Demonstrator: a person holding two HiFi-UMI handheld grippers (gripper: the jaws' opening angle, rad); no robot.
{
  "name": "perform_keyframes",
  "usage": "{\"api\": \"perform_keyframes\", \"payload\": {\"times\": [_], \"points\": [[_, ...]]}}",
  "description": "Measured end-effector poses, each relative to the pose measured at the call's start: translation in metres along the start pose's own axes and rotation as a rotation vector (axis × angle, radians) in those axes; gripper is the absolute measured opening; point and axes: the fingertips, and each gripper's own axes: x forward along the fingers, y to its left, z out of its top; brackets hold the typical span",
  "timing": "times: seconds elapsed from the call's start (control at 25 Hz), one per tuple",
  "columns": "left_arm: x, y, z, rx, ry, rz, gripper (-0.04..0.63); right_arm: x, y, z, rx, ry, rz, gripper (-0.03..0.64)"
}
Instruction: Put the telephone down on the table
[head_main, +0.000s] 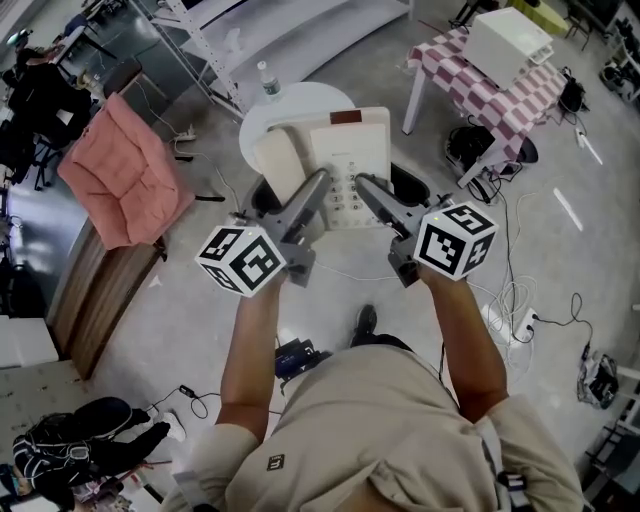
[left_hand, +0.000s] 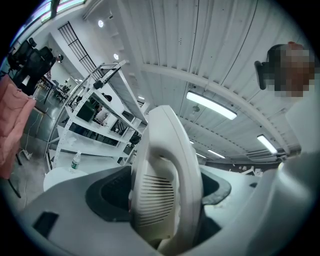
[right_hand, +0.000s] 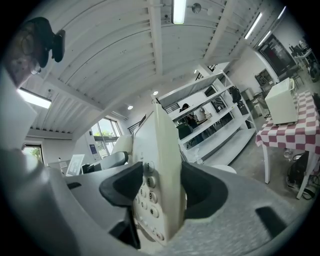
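Left gripper (left_hand: 161, 196) and right gripper (right_hand: 159, 192) jaws clamp the telephone (head_main: 345, 150): stiff plastic, probably light, handset (head_main: 277, 165) likely loose.

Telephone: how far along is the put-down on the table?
Done: the cream plastic push-button telephone is gripped, left hand-held gripper shut on its handset side, right hand-held gripper on its keypad edge. In hand: it looks held above the round white table. Left: lower it, set it flat, open both.
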Motion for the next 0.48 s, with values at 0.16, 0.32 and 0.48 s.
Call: {"api": "perform_keyframes", "payload": {"times": [0.16,0.32,0.48], "points": [[0.013,0.003,0.002,0.009,-0.005,0.012,0.367,0.005,-0.012,0.006,0.002,0.000,0.016,0.229],[0.023,0.010,0.003,0.013,0.007,0.020,0.367,0.013,-0.021,0.010,0.017,0.001,0.021,0.227],[0.028,0.021,0.005,0.007,0.017,0.024,0.367,0.024,-0.026,0.010,0.027,0.007,0.018,0.227]]}}
